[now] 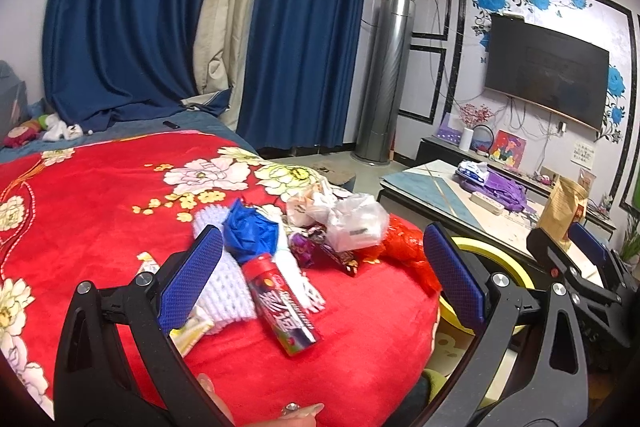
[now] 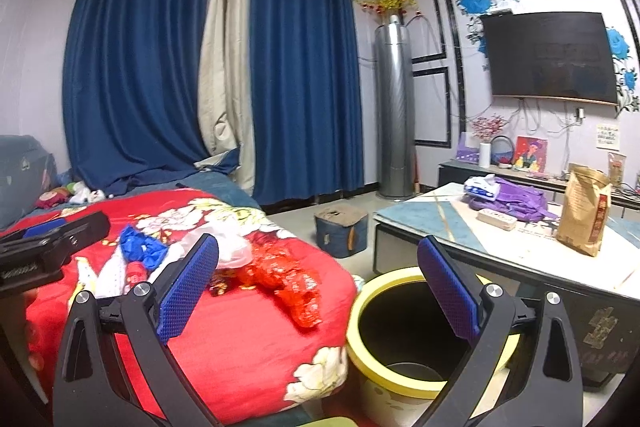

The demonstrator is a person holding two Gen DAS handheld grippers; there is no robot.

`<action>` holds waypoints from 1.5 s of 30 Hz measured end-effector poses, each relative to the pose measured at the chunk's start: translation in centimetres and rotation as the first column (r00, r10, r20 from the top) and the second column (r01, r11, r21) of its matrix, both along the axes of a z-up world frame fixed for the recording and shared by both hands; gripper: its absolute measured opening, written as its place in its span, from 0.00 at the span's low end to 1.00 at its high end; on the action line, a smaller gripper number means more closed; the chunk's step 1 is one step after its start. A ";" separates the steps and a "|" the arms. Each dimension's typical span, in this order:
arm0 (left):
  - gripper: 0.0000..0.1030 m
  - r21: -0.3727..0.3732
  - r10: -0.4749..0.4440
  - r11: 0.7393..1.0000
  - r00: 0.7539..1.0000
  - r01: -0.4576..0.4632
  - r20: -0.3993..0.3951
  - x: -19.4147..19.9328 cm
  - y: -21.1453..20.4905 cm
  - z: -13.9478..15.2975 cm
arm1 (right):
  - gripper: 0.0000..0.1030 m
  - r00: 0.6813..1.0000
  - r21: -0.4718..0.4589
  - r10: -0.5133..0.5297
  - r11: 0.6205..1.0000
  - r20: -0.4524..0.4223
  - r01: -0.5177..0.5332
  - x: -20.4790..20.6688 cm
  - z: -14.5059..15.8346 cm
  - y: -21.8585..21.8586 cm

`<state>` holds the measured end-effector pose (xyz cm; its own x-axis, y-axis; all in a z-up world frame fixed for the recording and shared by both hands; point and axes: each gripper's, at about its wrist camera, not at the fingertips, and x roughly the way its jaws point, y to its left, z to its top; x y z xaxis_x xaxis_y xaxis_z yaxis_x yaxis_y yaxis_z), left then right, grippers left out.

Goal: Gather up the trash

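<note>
A heap of trash lies on the red floral blanket (image 1: pixel 100 195): a red snack tube (image 1: pixel 280 307), a crumpled blue bag (image 1: pixel 250 233), white foam netting (image 1: pixel 228 291), a clear plastic bag (image 1: pixel 352 223), a dark candy wrapper (image 1: pixel 320 247) and a red crinkled wrapper (image 1: pixel 404 247). My left gripper (image 1: pixel 324 267) is open above the tube, holding nothing. My right gripper (image 2: pixel 320 287) is open between the bed edge and the yellow-rimmed bin (image 2: pixel 404 327), which stands on the floor. The red crinkled wrapper (image 2: pixel 288 283) lies just left of the bin.
A low coffee table (image 2: pixel 500 247) to the right holds a brown paper bag (image 2: pixel 584 211), a purple bag (image 2: pixel 512 201) and a tissue pack. A blue stool (image 2: pixel 340 229) stands on the floor behind the bin. Blue curtains, a tower air conditioner and a wall TV lie beyond.
</note>
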<state>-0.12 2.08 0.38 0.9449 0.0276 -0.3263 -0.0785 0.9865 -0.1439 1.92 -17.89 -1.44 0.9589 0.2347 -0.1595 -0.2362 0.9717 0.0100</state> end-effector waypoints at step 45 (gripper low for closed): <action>0.71 0.039 -0.030 0.998 0.933 0.048 -0.360 10.7 5.6 -2.0 | 0.94 0.902 -0.080 0.159 0.975 -0.403 -0.207 15.3 -4.6 4.4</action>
<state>10.61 7.67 -1.64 0.7658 0.0163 -0.6428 -0.0776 0.9947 -0.0672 17.21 -13.53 -6.01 0.7552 0.3562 -0.5502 -0.4107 0.9114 0.0263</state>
